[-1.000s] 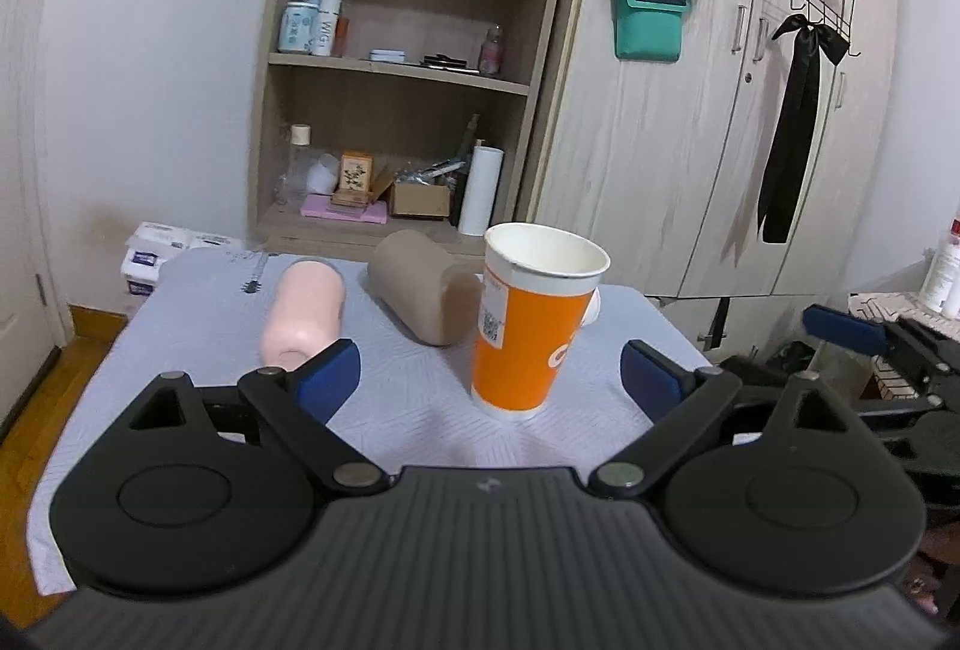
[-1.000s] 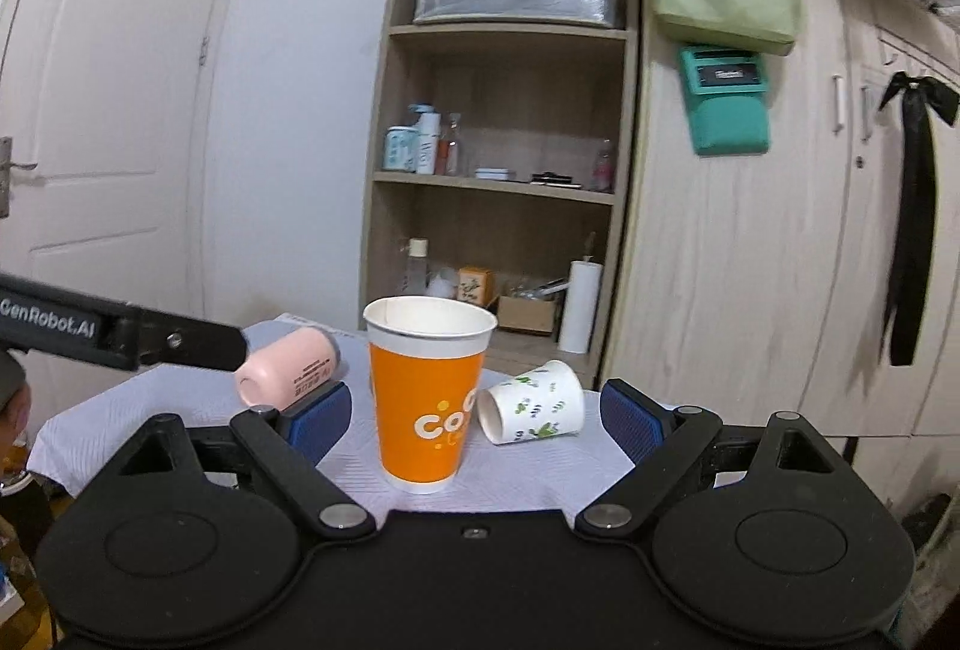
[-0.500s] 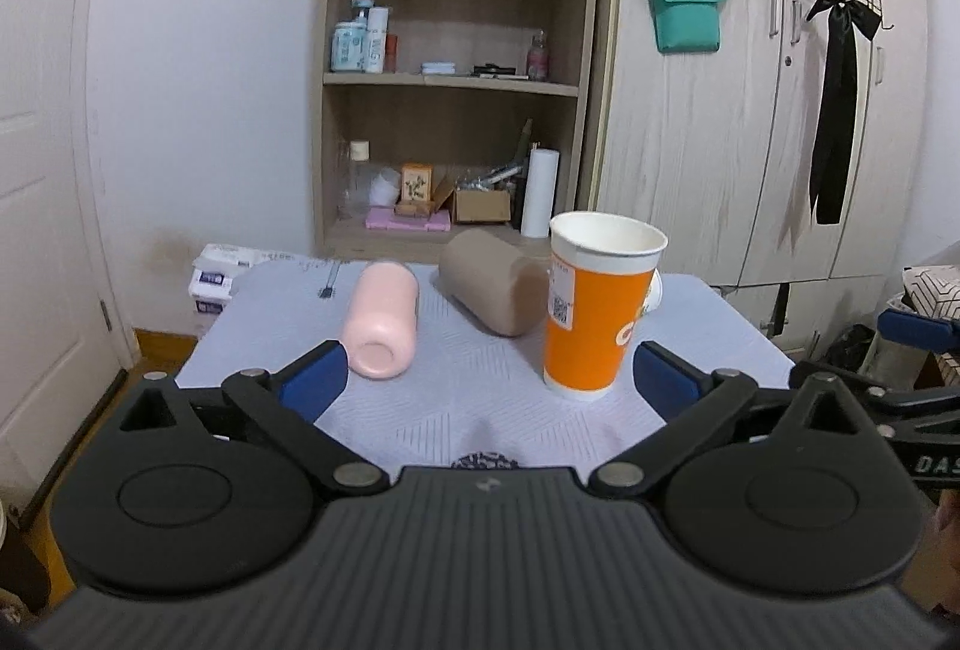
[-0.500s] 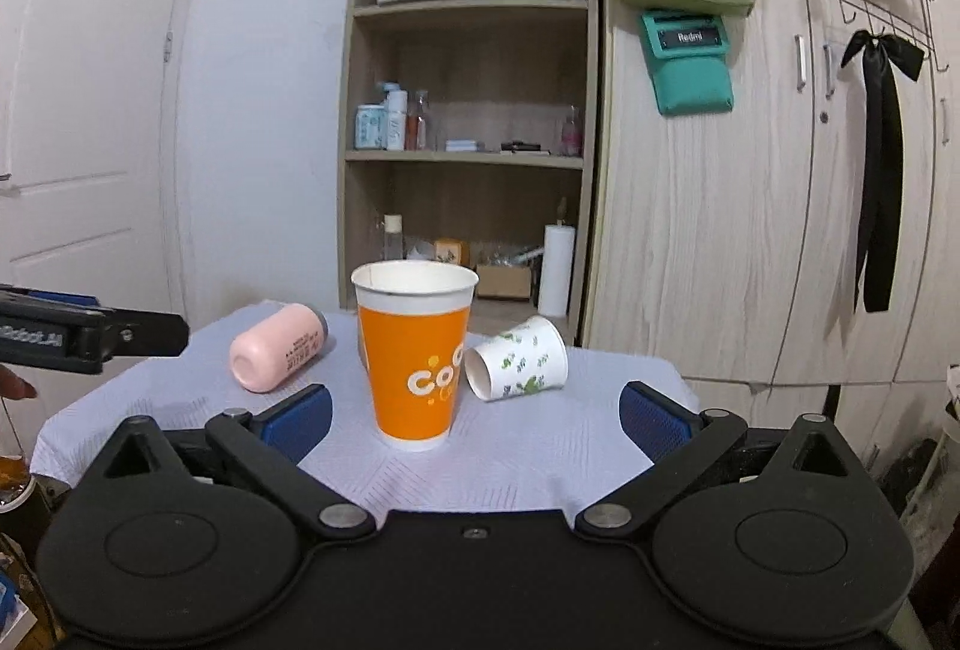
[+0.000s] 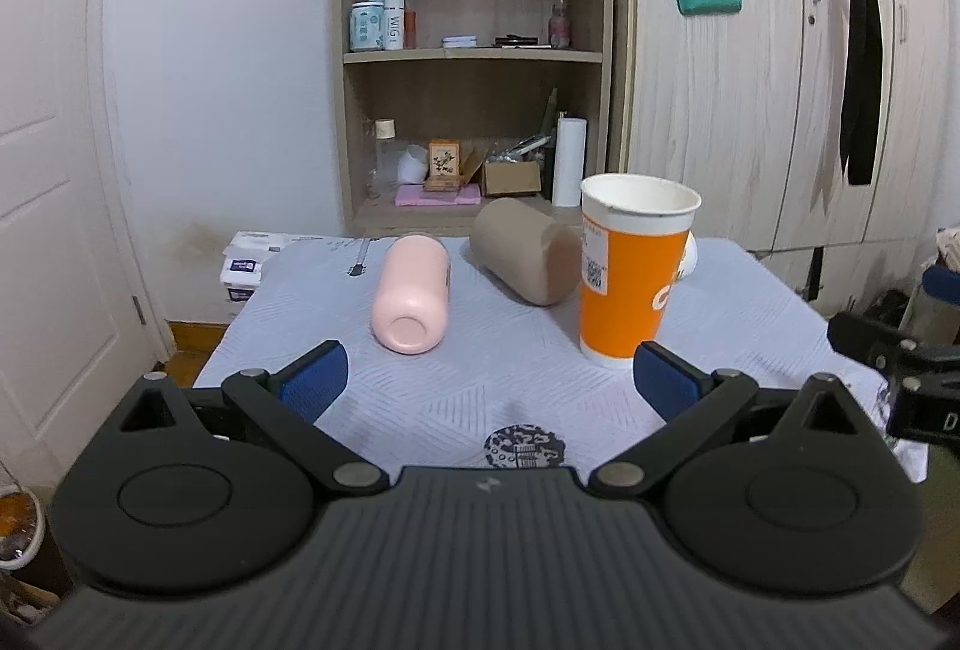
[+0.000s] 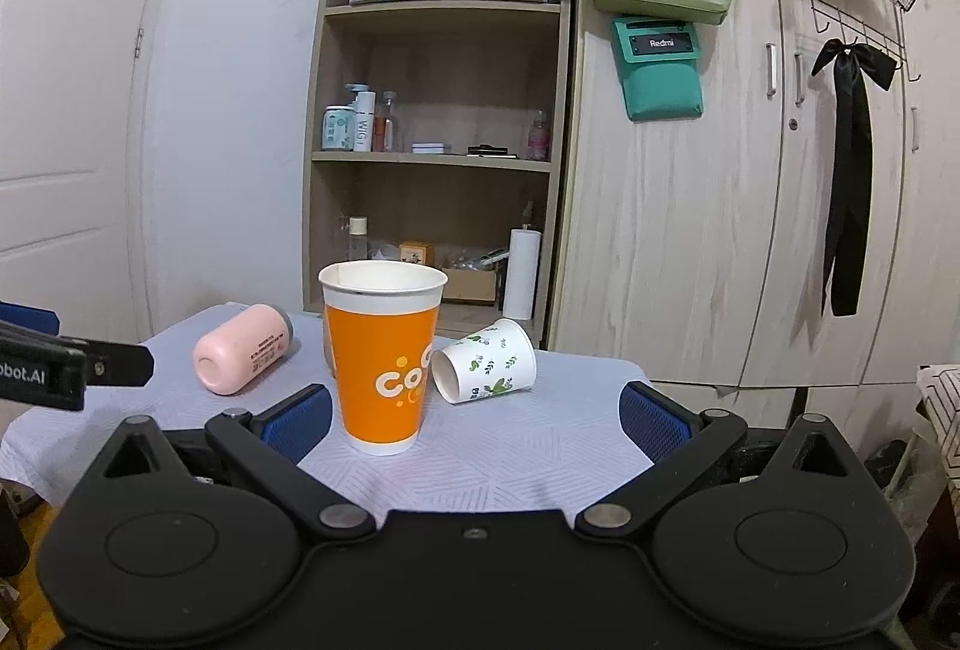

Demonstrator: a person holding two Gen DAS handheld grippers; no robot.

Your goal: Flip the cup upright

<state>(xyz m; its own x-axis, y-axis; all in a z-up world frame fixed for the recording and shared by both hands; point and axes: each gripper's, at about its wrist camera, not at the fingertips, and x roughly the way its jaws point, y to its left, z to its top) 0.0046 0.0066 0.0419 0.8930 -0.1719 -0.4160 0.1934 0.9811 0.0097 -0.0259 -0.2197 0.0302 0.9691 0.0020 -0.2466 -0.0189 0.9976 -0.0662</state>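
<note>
An orange paper cup (image 5: 630,278) (image 6: 384,356) stands upright on the light cloth-covered table (image 5: 480,398). A pink cup (image 5: 414,302) (image 6: 243,347) lies on its side to its left. A brown cup (image 5: 525,251) lies on its side behind the orange one. A small white leaf-print cup (image 6: 486,362) lies on its side at the right, mostly hidden in the left wrist view. My left gripper (image 5: 489,386) is open and empty, short of the cups. My right gripper (image 6: 477,419) is open and empty, near the table's front edge.
A wooden shelf unit (image 6: 438,158) with bottles and boxes stands behind the table. Wardrobe doors (image 6: 750,206) with a black ribbon are at the right. A white door (image 5: 42,206) is at the left. The other gripper shows at each view's edge (image 6: 66,365) (image 5: 900,356).
Both grippers have drawn back from the upright orange cup, which now looks smaller and farther. The left view has swung left, bringing the pink cup nearer centre. Both stay open.
</note>
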